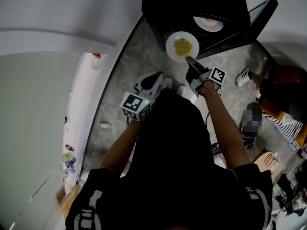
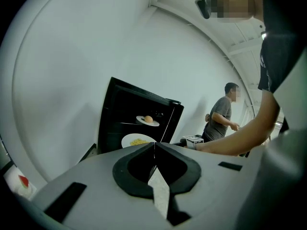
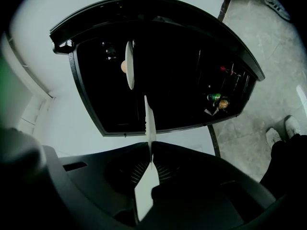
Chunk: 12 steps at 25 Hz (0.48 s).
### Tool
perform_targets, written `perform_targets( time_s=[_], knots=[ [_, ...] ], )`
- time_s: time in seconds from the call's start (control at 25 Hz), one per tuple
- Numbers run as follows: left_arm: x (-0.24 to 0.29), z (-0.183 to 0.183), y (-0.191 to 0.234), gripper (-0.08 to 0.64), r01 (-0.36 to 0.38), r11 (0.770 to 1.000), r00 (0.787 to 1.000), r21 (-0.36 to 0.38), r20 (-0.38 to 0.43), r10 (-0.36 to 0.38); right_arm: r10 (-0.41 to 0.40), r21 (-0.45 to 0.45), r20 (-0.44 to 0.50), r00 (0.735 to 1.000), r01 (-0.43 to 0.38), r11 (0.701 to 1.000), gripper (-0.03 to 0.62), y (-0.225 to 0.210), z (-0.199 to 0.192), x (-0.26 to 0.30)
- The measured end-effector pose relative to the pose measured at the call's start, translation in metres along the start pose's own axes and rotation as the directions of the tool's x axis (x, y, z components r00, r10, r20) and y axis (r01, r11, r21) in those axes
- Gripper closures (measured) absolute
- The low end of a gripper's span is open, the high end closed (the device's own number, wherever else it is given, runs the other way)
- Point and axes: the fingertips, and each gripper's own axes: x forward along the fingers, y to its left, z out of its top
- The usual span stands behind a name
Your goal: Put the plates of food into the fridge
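We see a white plate [image 1: 171, 38] with a heap of yellow food [image 1: 183, 47], held at the mouth of the open black fridge [image 1: 192, 4]. The right gripper [image 1: 190, 59] has its fingers clamped on the near rim of this plate. In the right gripper view the plate runs edge-on straight out of the pinched fingers. A second white plate [image 1: 208, 24] sits on a shelf inside the fridge, above the held one, with one round orange-tan item [image 2: 148, 119] on it. The fridge door [image 1: 252, 18] is swung open to the right, and its inner rack holds a few small things, a greenish can [image 3: 214, 97] among them. The left gripper [image 2: 154, 146] hangs back by the person's body, fingers pressed together, empty. We cannot tell what the yellow food is, noodles or egg, and the round item could be a bun or an egg. The fridge interior is dark and its shelves barely show; the rest of the door rack is too small to read. The person's own dark torso blocks the lower middle of the head view. Around: grey stone floor [image 1: 139, 56], white wall [image 2: 72, 56] behind the fridge, a seated person with a striped sleeve [image 1: 285, 123] cut off at the right edge, and another person in a grey shirt [image 2: 220, 116] standing beyond the fridge.
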Motion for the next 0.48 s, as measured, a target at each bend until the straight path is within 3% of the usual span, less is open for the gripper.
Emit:
perform_targets(
  time_s=[0.2,0.48],
  knots=[
    [-0.002,-0.007,0.001,0.538,0.003,1.000,1.000,0.025,0.005,-0.003,-0.009,-0.007,0.032,0.999,0.010,1.000,0.557,-0.030,0.016,0.016],
    [0.006,-0.024,0.003,0.538,0.009,1.000,1.000,0.001,0.004,-0.009,-0.027,-0.027,0.038,0.999,0.028,0.999,0.557,-0.059,0.034,0.034]
  ],
)
